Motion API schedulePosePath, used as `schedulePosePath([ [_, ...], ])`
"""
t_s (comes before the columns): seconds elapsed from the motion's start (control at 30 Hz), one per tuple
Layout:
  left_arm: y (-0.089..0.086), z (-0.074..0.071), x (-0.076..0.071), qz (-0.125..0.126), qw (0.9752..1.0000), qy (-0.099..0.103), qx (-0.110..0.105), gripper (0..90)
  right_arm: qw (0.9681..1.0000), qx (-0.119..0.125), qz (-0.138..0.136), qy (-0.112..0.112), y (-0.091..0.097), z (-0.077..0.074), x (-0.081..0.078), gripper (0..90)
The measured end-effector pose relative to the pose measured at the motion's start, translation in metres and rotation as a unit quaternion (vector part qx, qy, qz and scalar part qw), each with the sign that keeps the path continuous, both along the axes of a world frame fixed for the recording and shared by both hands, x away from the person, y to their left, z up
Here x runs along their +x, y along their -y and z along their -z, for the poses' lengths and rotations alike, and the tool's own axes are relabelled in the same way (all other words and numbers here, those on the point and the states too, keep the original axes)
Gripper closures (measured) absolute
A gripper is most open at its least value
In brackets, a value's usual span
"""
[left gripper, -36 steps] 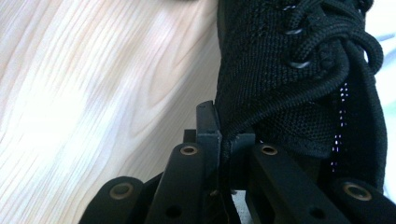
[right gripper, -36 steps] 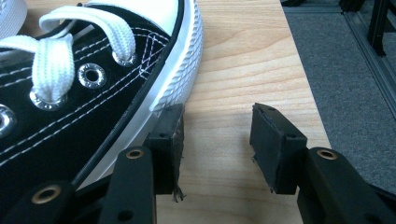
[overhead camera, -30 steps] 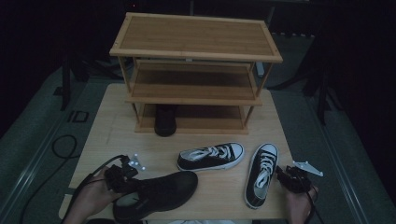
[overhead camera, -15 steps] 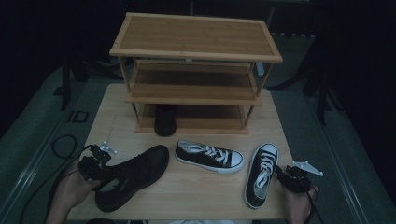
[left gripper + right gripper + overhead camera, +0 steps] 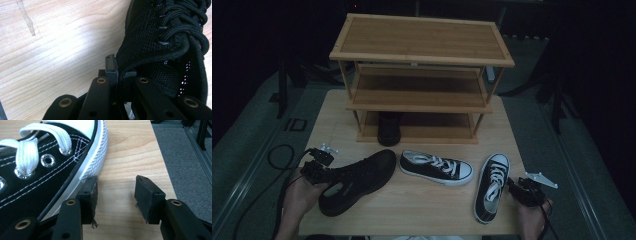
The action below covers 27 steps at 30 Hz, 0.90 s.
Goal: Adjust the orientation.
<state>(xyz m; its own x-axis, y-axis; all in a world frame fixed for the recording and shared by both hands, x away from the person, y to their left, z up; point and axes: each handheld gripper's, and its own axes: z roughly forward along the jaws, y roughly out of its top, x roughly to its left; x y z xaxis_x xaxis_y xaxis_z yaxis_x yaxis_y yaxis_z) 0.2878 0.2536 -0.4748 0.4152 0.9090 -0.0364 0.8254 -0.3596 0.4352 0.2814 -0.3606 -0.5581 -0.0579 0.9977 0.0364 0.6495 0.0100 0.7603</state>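
Note:
An all-black lace-up shoe (image 5: 357, 179) lies at the table's front left, toe toward the rack. My left gripper (image 5: 326, 172) is shut on the rim of its opening; in the left gripper view the jaws (image 5: 117, 72) pinch the black mesh collar (image 5: 150, 50). Two black-and-white sneakers lie on the table, one in the middle (image 5: 437, 167) and one at the front right (image 5: 492, 186). My right gripper (image 5: 518, 191) rests beside the right sneaker. It stands open (image 5: 116, 192), its left jaw against the sneaker's white sole (image 5: 92, 162) and nothing between the pads.
A three-tier wooden shoe rack (image 5: 422, 55) stands at the back of the wooden table (image 5: 427, 212). Another black shoe (image 5: 389, 128) sits at the front of its bottom shelf. Cables trail off the table's left edge (image 5: 277, 155). Grey floor lies past the right edge (image 5: 185, 157).
My left gripper carried the black shoe left and slightly away, and the shoe's toe swung toward the rack. The middle sneaker turned. The right gripper stayed still.

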Motion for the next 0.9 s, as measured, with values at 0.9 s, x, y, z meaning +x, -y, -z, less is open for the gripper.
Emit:
schedulePosePath([
  [0.9,0.015,0.006,0.022,0.089,0.9955,-0.015,0.028,87.1,0.9999,-0.001,-0.004,-0.011,0.001,-0.002,0.002,52.7],
])
